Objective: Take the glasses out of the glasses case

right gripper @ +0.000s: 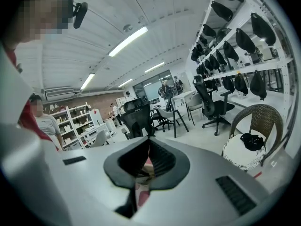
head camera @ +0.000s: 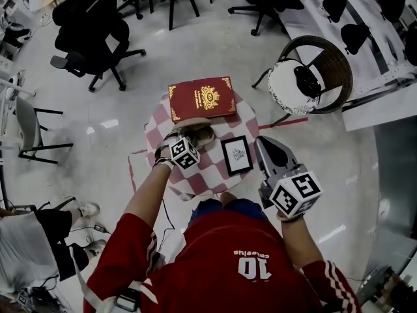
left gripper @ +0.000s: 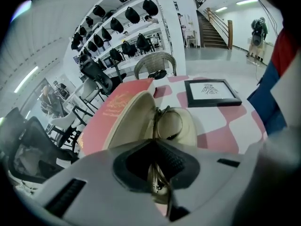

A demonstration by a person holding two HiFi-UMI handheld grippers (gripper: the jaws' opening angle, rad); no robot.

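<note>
Left tool (head camera: 191,138): in the left gripper view your left tool (left gripper: 153,147) has its jaws drawn together on the thin metal frame of the glasses (left gripper: 168,124). The black pads pinch the near end. The far lens sits beyond the tips, over the cream lining of the glasses case (left gripper: 134,117).

Glasses case (head camera: 199,134): open, just left of centre frame in the head view, on the checked counter (head camera: 202,180). Its lid stands up on the left side of the left gripper view, against the edge of the red book (left gripper: 110,114). Whether the glasses rest on the lining or hang just clear of it cannot be told.

Right tool (head camera: 262,142): you hold it at centre right of the head view, beside the counter's right edge and apart from everything on it. In the right gripper view the right tool (right gripper: 148,142) has its jaws closed against each other with nothing between them. It points out at the room.

Other items, head view:
- Red book (head camera: 201,98) lies flat at the counter's upper edge, just above the case.
- Black picture frame (head camera: 236,155) lies flat between the case and the right tool. In the left gripper view the frame (left gripper: 212,92) is at upper right, well clear of the glasses.
</note>
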